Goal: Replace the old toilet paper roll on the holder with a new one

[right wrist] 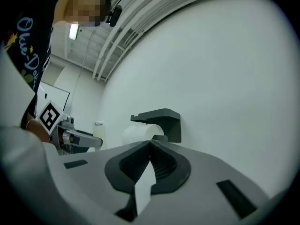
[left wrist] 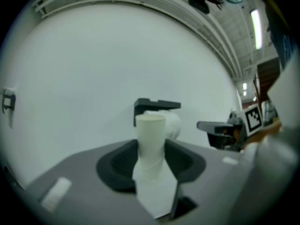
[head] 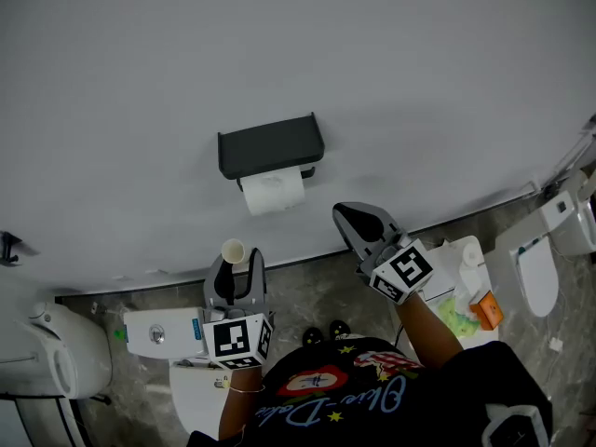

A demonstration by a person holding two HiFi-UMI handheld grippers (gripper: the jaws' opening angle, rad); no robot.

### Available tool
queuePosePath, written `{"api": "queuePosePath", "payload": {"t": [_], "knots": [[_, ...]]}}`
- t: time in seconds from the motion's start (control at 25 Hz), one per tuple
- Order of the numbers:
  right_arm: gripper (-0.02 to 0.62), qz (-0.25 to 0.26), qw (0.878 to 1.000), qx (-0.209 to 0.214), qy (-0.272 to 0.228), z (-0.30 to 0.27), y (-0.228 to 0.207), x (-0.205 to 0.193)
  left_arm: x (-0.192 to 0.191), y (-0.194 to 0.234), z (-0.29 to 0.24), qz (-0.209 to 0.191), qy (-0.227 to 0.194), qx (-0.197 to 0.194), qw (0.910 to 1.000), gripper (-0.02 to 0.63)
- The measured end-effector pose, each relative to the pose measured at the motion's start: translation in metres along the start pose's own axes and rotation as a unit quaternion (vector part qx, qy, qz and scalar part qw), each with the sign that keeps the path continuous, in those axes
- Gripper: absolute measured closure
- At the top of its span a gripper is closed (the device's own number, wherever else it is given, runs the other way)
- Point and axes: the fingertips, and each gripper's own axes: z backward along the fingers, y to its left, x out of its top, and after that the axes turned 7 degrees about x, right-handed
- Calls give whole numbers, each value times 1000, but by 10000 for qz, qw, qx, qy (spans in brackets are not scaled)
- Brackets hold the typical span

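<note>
A black wall holder (head: 270,145) carries a full white paper roll (head: 273,191) under its shelf. My left gripper (head: 235,261) is below and left of it, shut on a bare cardboard tube (head: 233,250) that stands upright between the jaws. In the left gripper view the tube (left wrist: 150,144) fills the gap, with the holder (left wrist: 157,104) and roll (left wrist: 172,124) behind it. My right gripper (head: 343,214) is right of and below the roll, jaws shut with nothing between them. The right gripper view shows its jaws (right wrist: 151,144) meeting in front of the roll (right wrist: 138,135) and holder (right wrist: 161,118).
A white toilet (head: 56,352) stands at the left with a white tank (head: 163,331) beside it. At the right are a white bin (head: 466,296) with green and orange items and another toilet (head: 545,259). A small hook (head: 9,247) sticks out of the wall at far left.
</note>
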Motion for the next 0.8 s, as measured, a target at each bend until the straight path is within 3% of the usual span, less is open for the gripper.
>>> {"api": "queuePosePath", "payload": {"t": [0.16,0.8], "knots": [[581,-227,9995,-239,6,12,2,-5,0,-10,-3,-23,12,-116,9999,433],[581,-76,9998,-155,-60,17,12,8,-1,-16,4,-29,22,-87,10000,433]]}}
